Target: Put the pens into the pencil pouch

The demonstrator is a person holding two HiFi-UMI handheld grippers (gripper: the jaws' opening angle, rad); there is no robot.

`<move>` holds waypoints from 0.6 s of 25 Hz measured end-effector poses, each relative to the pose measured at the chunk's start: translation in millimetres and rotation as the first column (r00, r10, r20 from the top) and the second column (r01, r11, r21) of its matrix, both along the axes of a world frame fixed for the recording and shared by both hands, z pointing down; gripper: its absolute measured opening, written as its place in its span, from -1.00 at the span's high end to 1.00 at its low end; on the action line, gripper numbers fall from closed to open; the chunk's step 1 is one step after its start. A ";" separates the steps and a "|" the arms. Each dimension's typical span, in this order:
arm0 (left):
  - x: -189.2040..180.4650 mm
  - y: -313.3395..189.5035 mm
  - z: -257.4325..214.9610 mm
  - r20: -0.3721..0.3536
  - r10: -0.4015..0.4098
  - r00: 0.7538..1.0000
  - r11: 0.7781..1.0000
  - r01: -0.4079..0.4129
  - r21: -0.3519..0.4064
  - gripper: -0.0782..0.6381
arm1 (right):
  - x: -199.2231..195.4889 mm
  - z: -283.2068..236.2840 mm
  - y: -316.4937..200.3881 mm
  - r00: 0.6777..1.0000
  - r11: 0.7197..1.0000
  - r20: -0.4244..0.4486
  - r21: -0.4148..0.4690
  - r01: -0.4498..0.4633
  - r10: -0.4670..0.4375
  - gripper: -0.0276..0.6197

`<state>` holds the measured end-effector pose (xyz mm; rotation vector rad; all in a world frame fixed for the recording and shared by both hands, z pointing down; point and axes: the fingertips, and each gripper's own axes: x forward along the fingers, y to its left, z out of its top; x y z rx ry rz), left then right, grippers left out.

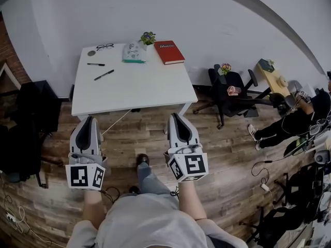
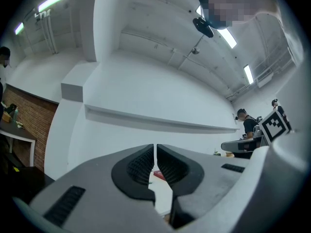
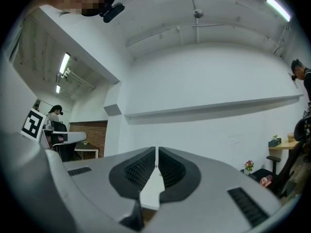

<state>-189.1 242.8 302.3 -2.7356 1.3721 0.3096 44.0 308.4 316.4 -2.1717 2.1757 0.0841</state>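
Two black pens (image 1: 95,64) (image 1: 104,75) lie on the left part of the white table (image 1: 139,87). The pale pencil pouch (image 1: 133,52) rests at the table's far edge, with a teal strip along its near side. Both grippers hang over the wooden floor, short of the table's near edge and well apart from the pens. My left gripper (image 1: 89,120) (image 2: 155,152) is shut with nothing between its pads. My right gripper (image 1: 176,117) (image 3: 156,154) is shut and empty too. Both point toward the table.
On the table are also glasses (image 1: 105,46), a small potted plant (image 1: 148,37) and a red book (image 1: 169,51). A black office chair (image 1: 230,89) and a seated person (image 1: 295,120) are to the right. Dark furniture (image 1: 31,107) stands at the left; cables lie on the floor.
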 end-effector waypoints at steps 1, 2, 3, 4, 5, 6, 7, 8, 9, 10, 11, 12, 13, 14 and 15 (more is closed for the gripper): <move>1.8 -7.0 -0.2 -0.002 -0.005 1.000 1.000 0.005 0.002 0.67 | 2.1 -0.8 -7.5 1.000 1.000 -0.004 0.003 0.006 -0.006 0.80; 4.1 -14.6 -1.0 -0.004 -0.009 1.000 1.000 0.009 0.004 0.67 | 4.5 -1.9 -15.6 1.000 1.000 -0.006 0.007 0.011 -0.011 0.80; 7.0 -22.8 -2.2 -0.005 -0.012 1.000 1.000 0.012 0.008 0.67 | 7.5 -3.1 -24.4 1.000 1.000 -0.005 0.011 0.014 -0.013 0.80; 10.5 -31.6 -3.9 -0.005 -0.013 1.000 1.000 0.013 0.013 0.67 | 10.8 -4.5 -34.0 1.000 1.000 -0.004 0.015 0.016 -0.016 0.80; 14.3 -40.8 -6.0 -0.005 -0.014 1.000 1.000 0.014 0.019 0.67 | 14.1 -6.2 -44.2 1.000 1.000 -0.003 0.020 0.018 -0.018 0.80; 18.4 -50.4 -8.2 -0.004 -0.016 1.000 1.000 0.016 0.024 0.67 | 17.6 -8.2 -54.8 1.000 0.999 -0.004 0.024 0.022 -0.022 0.80; 22.5 -60.1 -10.8 -0.004 -0.017 1.000 0.999 0.017 0.028 0.67 | 21.3 -10.6 -65.5 1.000 0.999 -0.006 0.028 0.026 -0.026 0.80; 26.6 -69.7 -13.5 -0.005 -0.020 1.000 0.999 0.020 0.032 0.67 | 25.0 -13.5 -76.0 1.000 0.999 -0.008 0.032 0.030 -0.030 0.80; 30.4 -78.8 -16.6 -0.006 -0.023 1.000 0.999 0.023 0.036 0.67 | 28.7 -16.6 -86.3 0.999 0.999 -0.009 0.037 0.035 -0.035 0.80; 33.9 -87.5 -19.6 -0.008 -0.027 1.000 0.999 0.027 0.040 0.67 | 32.4 -19.9 -96.3 0.999 0.998 -0.009 0.042 0.040 -0.040 0.79; 37.2 -95.8 -22.2 -0.008 -0.031 0.999 0.999 0.031 0.044 0.67 | 36.1 -22.9 -106.3 0.999 0.998 -0.008 0.047 0.044 -0.044 0.80; 40.4 -103.9 -24.1 -0.009 -0.035 0.999 0.998 0.035 0.046 0.67 | 39.9 -25.4 -116.0 0.999 0.997 -0.009 0.051 0.049 -0.048 0.80; 43.6 -111.8 -25.4 -0.009 -0.040 0.999 0.998 0.040 0.048 0.67 | 43.9 -27.5 -125.6 0.999 0.997 -0.010 0.054 0.053 -0.053 0.80; 46.7 -119.5 -26.3 -0.009 -0.045 0.999 0.998 0.045 0.048 0.67 | 47.8 -29.3 -134.8 0.998 0.997 -0.011 0.056 0.059 -0.058 0.80; 49.5 -127.0 -27.0 -0.008 -0.051 0.999 0.998 0.051 0.049 0.67 | 51.4 -30.9 -143.8 0.998 0.996 -0.012 0.058 0.065 -0.065 0.80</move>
